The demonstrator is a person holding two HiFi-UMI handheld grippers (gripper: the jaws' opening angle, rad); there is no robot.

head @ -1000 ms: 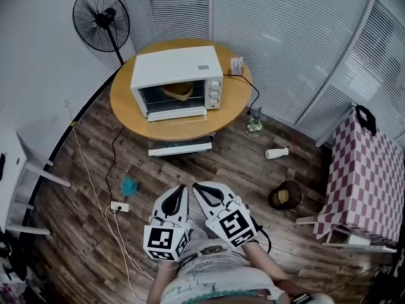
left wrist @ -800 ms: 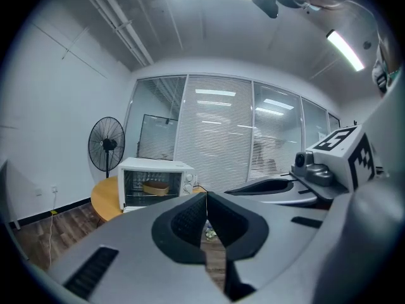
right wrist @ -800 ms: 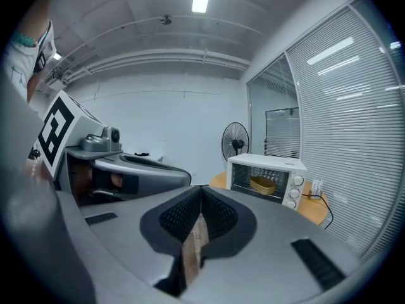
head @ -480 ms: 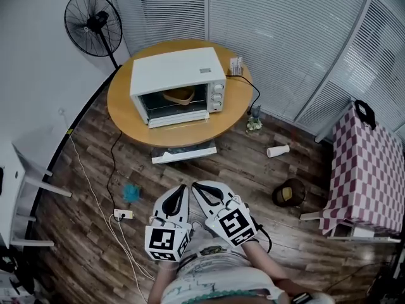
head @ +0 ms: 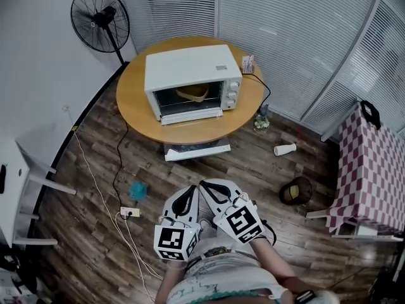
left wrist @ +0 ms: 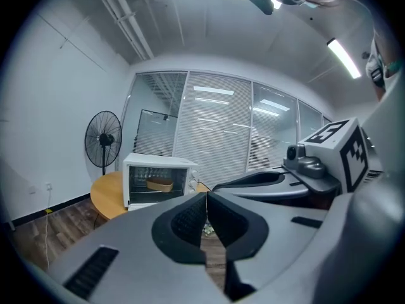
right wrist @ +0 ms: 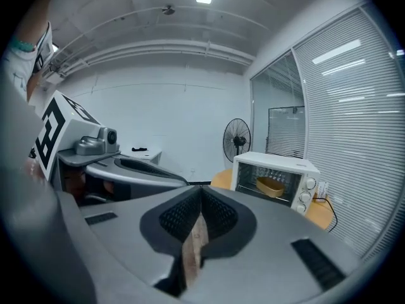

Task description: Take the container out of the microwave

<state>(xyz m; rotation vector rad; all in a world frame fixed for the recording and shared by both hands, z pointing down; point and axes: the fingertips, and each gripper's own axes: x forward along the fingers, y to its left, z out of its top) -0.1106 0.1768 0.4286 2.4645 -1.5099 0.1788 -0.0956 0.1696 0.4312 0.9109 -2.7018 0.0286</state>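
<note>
Pointing closed toward the microwave (head: 190,68), left gripper (head: 190,189) beside right gripper (head: 203,185).

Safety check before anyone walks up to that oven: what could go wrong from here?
Tripping: a power strip and a small blue thing lie on the floor near the way to the table. Fumbling: the left claw and right claw are both shut; unless opened in time, they might bump the container inside the oven rather than grip it.
</note>
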